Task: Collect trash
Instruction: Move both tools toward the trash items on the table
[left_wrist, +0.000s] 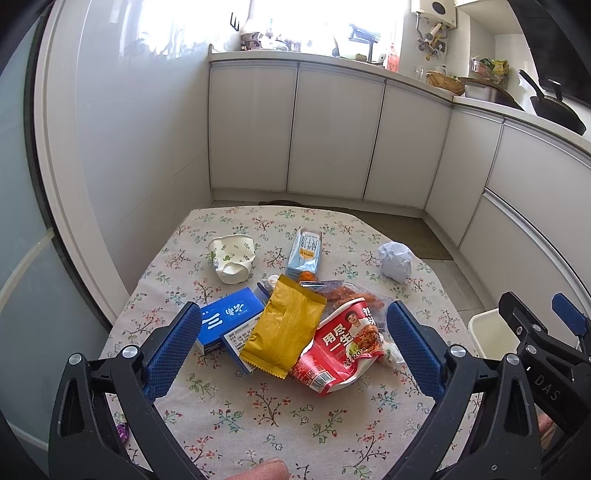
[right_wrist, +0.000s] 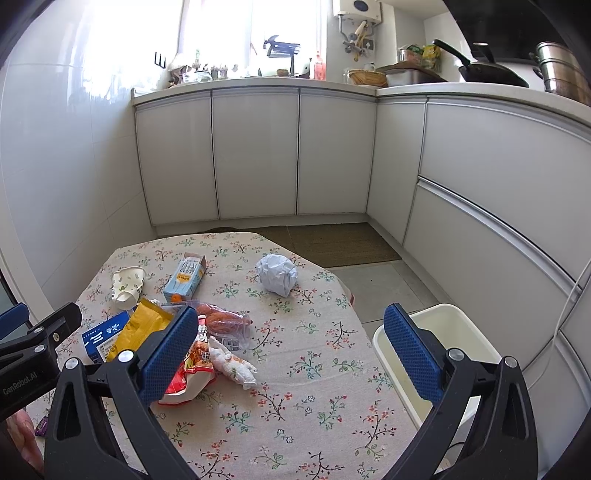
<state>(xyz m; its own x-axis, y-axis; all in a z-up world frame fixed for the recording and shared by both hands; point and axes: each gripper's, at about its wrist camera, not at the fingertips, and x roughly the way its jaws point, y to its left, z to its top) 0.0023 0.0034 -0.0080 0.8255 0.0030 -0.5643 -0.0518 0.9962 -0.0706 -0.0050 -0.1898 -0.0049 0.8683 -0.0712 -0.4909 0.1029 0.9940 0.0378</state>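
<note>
Trash (left_wrist: 284, 328) between spread left gripper (left_wrist: 291, 347) fingers

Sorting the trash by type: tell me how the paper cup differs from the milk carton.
The paper cup is white with green leaf prints and round; the milk carton is pale blue and boxy. The cup is crushed out of shape, while the carton keeps its straight sides. The cup lies apart from the pile; the carton's near end reaches the heaped wrappers. Both lie on their sides on the floral tablecloth.

Left black two-finger gripper with blue textured pads (left_wrist: 291, 345): jaws spread wide, nothing between, held level, pointing forward. Right black gripper with blue pads (right_wrist: 291, 354): jaws likewise wide apart, empty, just beside left one.
</note>
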